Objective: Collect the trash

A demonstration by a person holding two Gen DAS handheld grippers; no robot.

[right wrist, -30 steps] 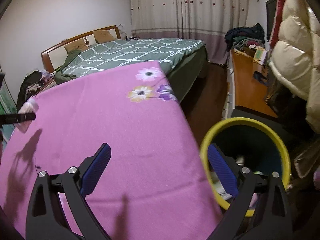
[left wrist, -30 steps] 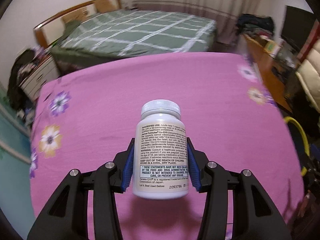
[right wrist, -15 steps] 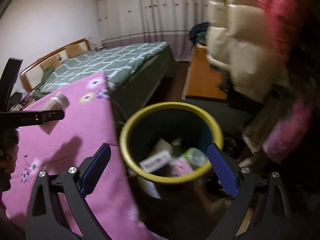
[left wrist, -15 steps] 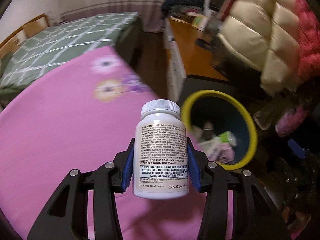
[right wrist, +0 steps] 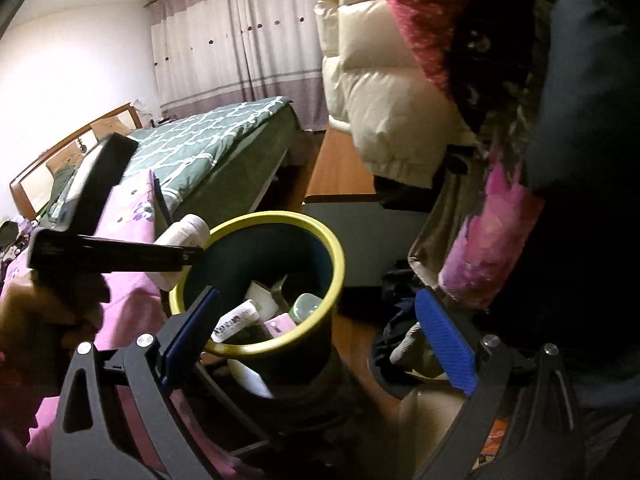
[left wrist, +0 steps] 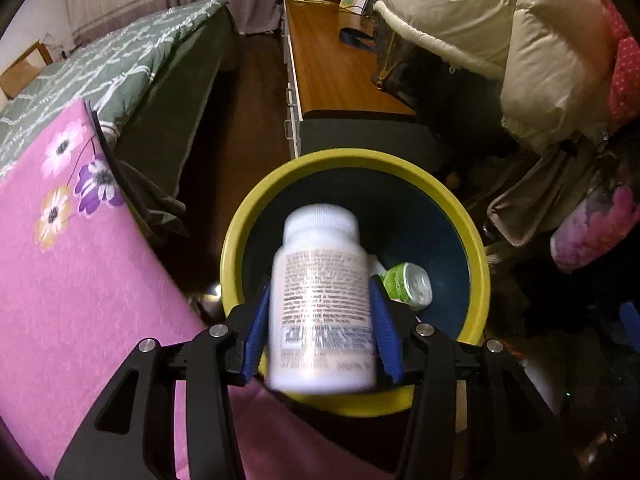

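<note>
While the pink flowered cloth on the table fills the left side, the round yellow-rimmed dark-blue trash bin stands just beside its edge with trash inside. Left hand-held gripper is opening; blurred white plastic pill bottle sits between its blue pads, above the bin. Right hand-held gripper gapes wide, empty.
</note>
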